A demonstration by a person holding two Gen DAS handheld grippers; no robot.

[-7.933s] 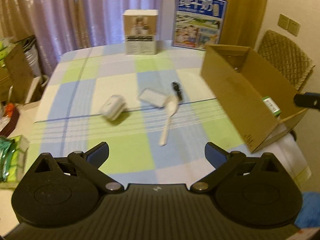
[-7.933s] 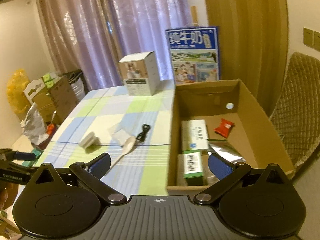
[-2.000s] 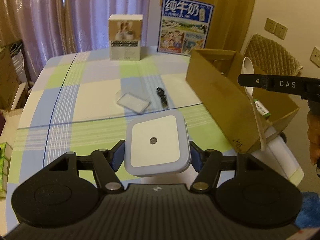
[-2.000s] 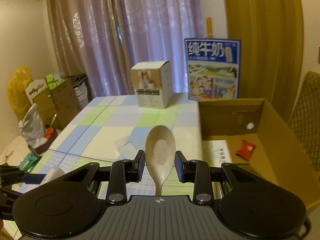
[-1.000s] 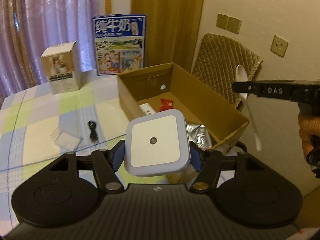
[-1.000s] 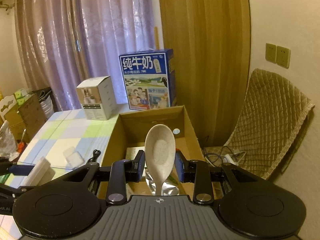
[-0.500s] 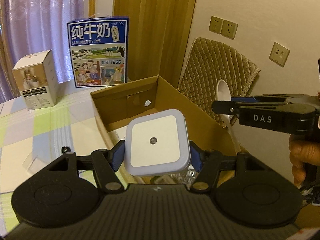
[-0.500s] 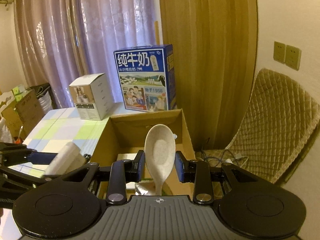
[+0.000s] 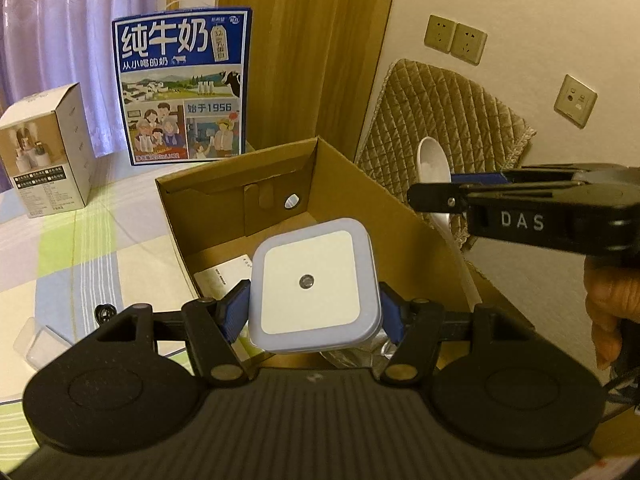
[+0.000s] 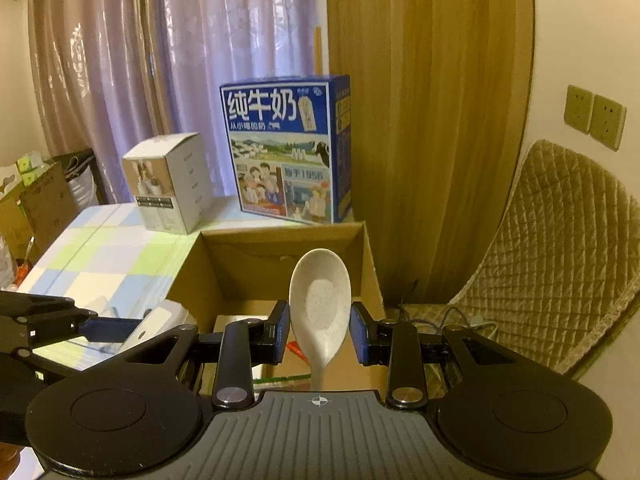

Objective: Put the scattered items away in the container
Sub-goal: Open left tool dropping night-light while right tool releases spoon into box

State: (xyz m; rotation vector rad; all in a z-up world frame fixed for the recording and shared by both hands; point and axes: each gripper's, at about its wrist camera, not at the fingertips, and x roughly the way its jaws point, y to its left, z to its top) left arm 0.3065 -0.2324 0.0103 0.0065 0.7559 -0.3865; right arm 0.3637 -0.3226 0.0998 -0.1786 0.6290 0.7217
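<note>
My left gripper (image 9: 314,314) is shut on a square white night light (image 9: 312,288) and holds it above the near part of the open cardboard box (image 9: 340,176). My right gripper (image 10: 320,330) is shut on a cream spoon (image 10: 320,300), bowl up, held over the same box (image 10: 280,240); the spoon also shows in the left wrist view (image 9: 434,168) above the box's right wall. A white carton (image 9: 224,280) and a silver pouch (image 9: 360,354) lie inside the box. A clear plastic case (image 9: 38,346) and a black cable (image 9: 105,312) lie on the checked tablecloth.
A blue milk carton box (image 9: 184,88) and a small white product box (image 9: 46,148) stand at the table's back. A quilted chair (image 10: 552,256) stands right of the box. Curtains hang behind. Cluttered boxes (image 10: 36,200) stand at the far left.
Both grippers have moved a little further over the cardboard box with their loads. The night light and spoon remain held.
</note>
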